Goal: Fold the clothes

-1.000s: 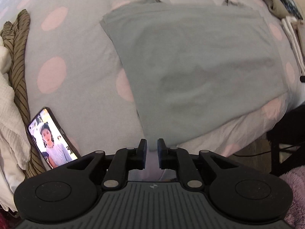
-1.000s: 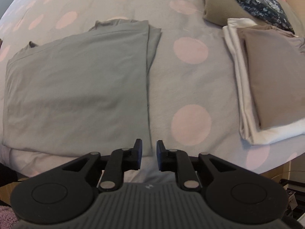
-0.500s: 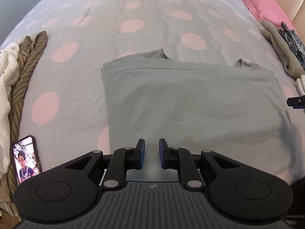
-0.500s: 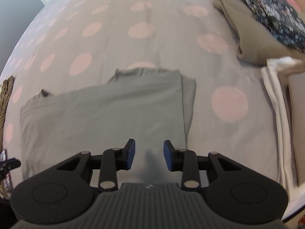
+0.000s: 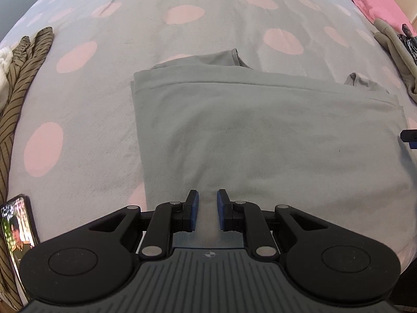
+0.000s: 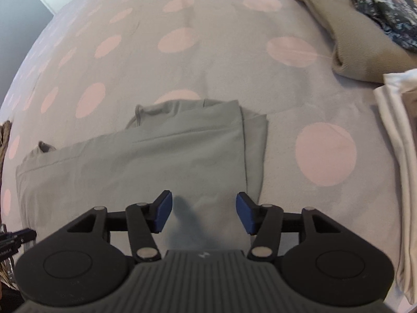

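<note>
We see a grey garment (image 5: 260,135) lying folded and flat on the polka-dot bedspread (image 5: 104,104), filling the centre and right of the left wrist frame and the centre left of the right wrist frame. Our left gripper (image 5: 207,210) sits at bottom centre over the garment's near edge, its blue pads (image 5: 194,210) a narrow gap apart and pinching nothing. Our right gripper (image 6: 203,215) has its fingers spread wide above the garment's near right part. At lower left lies a lit phone (image 5: 17,230) beside a striped cloth (image 5: 20,83); at the right edge rests a white folded stack (image 6: 398,156).
</note>
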{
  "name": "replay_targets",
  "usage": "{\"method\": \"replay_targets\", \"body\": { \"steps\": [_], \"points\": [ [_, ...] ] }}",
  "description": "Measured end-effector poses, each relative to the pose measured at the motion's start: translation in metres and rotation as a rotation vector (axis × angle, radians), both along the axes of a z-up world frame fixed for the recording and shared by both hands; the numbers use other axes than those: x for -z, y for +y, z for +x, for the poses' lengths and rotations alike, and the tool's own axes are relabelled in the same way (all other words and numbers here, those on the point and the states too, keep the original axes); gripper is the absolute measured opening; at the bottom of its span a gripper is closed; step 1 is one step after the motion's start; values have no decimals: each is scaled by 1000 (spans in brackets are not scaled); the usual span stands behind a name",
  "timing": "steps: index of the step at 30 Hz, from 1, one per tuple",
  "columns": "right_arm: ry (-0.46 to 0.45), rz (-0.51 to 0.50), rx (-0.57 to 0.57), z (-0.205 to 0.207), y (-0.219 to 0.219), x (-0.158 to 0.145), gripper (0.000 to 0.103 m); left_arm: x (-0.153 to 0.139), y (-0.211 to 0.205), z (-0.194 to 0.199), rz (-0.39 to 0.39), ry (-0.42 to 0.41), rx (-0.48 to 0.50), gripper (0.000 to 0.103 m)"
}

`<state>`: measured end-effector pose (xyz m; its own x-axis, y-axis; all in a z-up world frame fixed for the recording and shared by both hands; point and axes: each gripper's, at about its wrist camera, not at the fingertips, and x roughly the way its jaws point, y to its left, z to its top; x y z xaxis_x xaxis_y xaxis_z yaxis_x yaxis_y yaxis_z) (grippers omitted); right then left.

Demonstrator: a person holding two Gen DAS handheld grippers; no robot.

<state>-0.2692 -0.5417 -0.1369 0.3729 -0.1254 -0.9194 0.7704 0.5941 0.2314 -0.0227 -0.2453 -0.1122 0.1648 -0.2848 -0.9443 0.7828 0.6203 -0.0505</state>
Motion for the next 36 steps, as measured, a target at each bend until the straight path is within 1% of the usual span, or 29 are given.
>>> {"method": "replay_targets", "body": {
  "steps": [2,7,14,15,17,19,20,23,24,25,26,27,28,29,30,31,34,36],
  "points": [
    [10,12,-5,2,-3,8,58,1,1,3,-8,11,-7,14],
    [-23,63,38,-2,-14,14,58,1,2,15,-42,50,-44,15],
    [-44,94,108,2,-29,12,57,-1,-6,21,-42,40,-54,15],
    [-41,85,122,3,-32,8,57,-2,-6,21,-42,36,-56,15],
    [-33,19,130,3,-35,-2,57,-4,-7,24,-45,27,-66,15],
    [-5,-36,129,4,-40,-5,63,-4,-9,27,-47,24,-78,16],
    [5,-36,135,4,-42,-3,65,-3,-9,28,-48,26,-82,16],
    [-8,19,147,1,-49,11,73,-2,-11,30,-48,26,-88,17],
    [-12,14,135,2,-47,14,76,-2,-12,30,-47,23,-88,17],
    [-7,-3,114,4,-45,14,75,-1,-13,30,-47,21,-87,17],
    [5,-25,89,8,-42,14,73,-1,-14,30,-48,18,-86,17],
    [15,-44,69,11,-38,13,65,0,-14,30,-51,17,-87,17],
    [10,-49,56,13,-36,12,50,1,-13,30,-55,21,-91,17],
    [-5,-39,52,14,-35,11,42,1,-12,30,-61,25,-95,18],
    [-13,-28,55,14,-35,9,23,2,-11,30,-66,30,-98,18],
    [-18,-18,60,14,-34,7,16,2,-10,30,-71,32,-99,18],
    [-10,-41,35,16,-28,-6,13,3,-9,29,-77,24,-90,18],
    [-30,-39,13,16,-22,-19,13,3,-9,28,-81,18,-84,18]
  ]
}}
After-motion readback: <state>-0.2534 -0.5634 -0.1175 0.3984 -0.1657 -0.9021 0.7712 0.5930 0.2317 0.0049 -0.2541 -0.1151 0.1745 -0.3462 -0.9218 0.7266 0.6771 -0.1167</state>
